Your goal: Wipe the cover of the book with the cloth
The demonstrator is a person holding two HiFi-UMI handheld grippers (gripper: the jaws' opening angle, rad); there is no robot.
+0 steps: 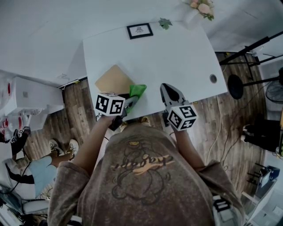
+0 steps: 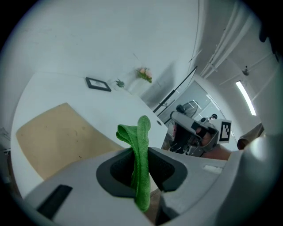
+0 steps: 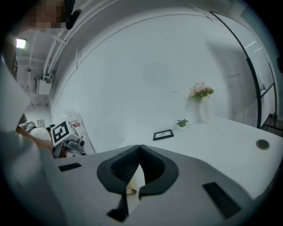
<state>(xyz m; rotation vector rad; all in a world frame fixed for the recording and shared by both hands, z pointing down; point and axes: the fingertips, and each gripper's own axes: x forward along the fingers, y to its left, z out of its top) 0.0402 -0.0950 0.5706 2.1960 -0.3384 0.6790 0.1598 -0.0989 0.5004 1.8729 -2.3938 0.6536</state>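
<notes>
Tan and plain-covered, the flat book lies closed on the left part of the white table, one corner close to the near edge. No title or print shows on its cover. Just beside its right corner is the bright green microfibre cloth. The cloth is pinched between the jaws of the left gripper, which are closed on it, so that a folded loop stands up past the tips and a tail hangs out behind. Whether the cloth touches the book cannot be told.

The right gripper hovers over the near table edge, apart from the book, its jaws brought together at the tips with nothing between them. Each gripper carries a cube of black-and-white square markers.

At the far edge of the table stand a small black picture frame, whose print is too small to read, a small green plant and pink flowers in a white vase. A round grey hole sits near the table's right corner. The person's brown T-shirt shows a cartoon figure and script lettering that cannot be read.
</notes>
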